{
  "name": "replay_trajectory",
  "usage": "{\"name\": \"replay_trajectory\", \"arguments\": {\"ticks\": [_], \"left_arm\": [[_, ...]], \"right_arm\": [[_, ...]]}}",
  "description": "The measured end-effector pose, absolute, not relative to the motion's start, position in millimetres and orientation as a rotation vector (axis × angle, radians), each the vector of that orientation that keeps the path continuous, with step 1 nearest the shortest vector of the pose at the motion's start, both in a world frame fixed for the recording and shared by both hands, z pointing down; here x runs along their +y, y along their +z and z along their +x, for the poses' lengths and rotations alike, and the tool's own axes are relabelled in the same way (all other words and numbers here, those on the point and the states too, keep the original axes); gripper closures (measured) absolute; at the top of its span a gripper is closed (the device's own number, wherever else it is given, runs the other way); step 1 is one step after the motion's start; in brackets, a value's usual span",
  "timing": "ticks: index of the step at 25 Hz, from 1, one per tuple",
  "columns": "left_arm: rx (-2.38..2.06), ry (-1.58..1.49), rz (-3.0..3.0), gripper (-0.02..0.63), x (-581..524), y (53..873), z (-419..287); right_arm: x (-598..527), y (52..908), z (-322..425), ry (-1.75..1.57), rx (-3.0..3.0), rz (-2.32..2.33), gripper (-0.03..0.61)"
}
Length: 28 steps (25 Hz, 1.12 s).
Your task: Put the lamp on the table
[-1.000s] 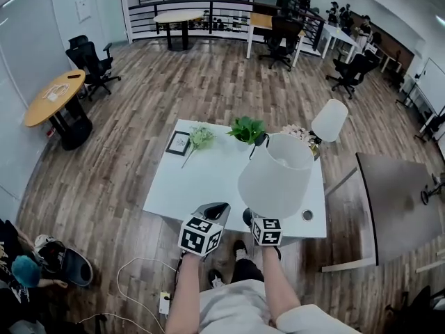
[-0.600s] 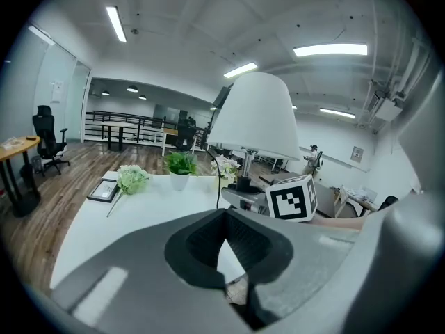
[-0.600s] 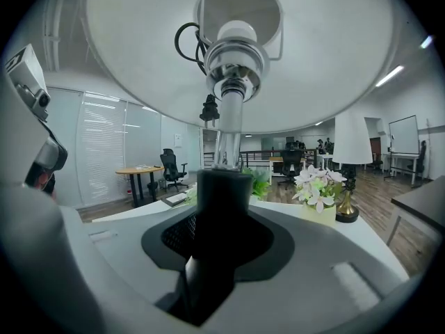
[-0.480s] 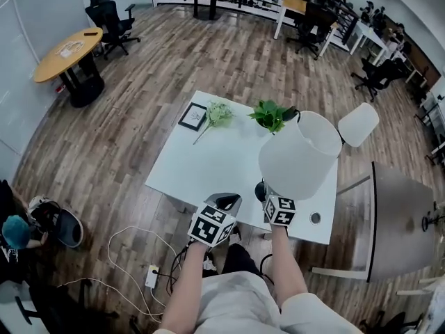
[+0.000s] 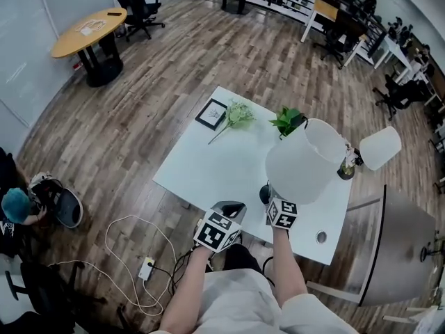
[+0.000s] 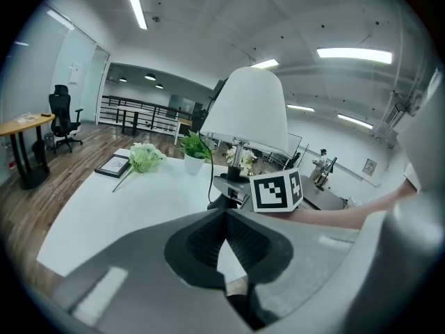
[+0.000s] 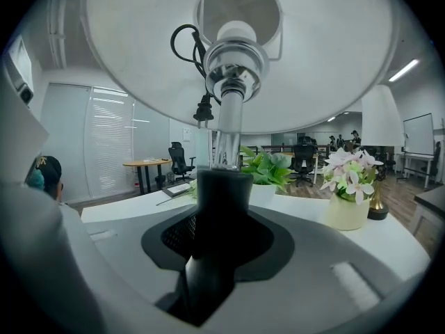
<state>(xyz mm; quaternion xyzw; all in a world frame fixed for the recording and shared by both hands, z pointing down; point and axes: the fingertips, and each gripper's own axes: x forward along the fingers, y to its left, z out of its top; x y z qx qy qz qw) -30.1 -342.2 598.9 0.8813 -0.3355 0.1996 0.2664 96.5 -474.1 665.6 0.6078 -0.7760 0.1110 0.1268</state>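
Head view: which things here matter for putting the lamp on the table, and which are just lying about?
In the job: lamp, held by the right gripper; white table.

Just lying about: picture frame, loose flowers, potted plant, vase of flowers, second lamp; the left gripper, shut and empty.
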Motion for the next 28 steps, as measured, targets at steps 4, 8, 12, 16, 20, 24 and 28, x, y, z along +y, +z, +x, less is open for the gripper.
{"name": "replay_trajectory", "arguments": {"ticks": [4, 8, 12, 16, 20, 24, 28], "left_arm": [[-0.921, 0.526, 2.360, 0.614, -357.1, 604.1, -26.4], [-0.930, 0.523, 2.352, 0.614, -372.0, 611.5, -19.3], [-0.936, 0.514, 2.350, 0.614, -379.4, 619.7, -15.9], [-0.946, 0.519, 2.355, 0.614, -381.7, 627.2, -15.0], [-0.943, 0.524, 2.363, 0.614, -377.3, 631.9, -17.5], [-0.940, 0.518, 2.372, 0.614, -373.3, 635.5, -20.5], [-0.924, 0.510, 2.406, 0.614, -369.0, 631.1, -14.8]], "right_arm": [[-488.0, 674.9, 99.1, 0.343, -2.276, 1.760, 0.426], [-506.0, 682.5, 100.6, 0.346, -2.291, 1.733, 0.425], [-513.6, 691.0, 102.1, 0.325, -2.293, 1.729, 0.426], [-515.7, 700.4, 104.7, 0.330, -2.293, 1.749, 0.425], [-509.9, 706.2, 105.4, 0.315, -2.280, 1.763, 0.426], [-507.5, 707.0, 101.3, 0.295, -2.277, 1.766, 0.426], [-504.5, 708.0, 101.7, 0.279, -2.268, 1.767, 0.426]]}}
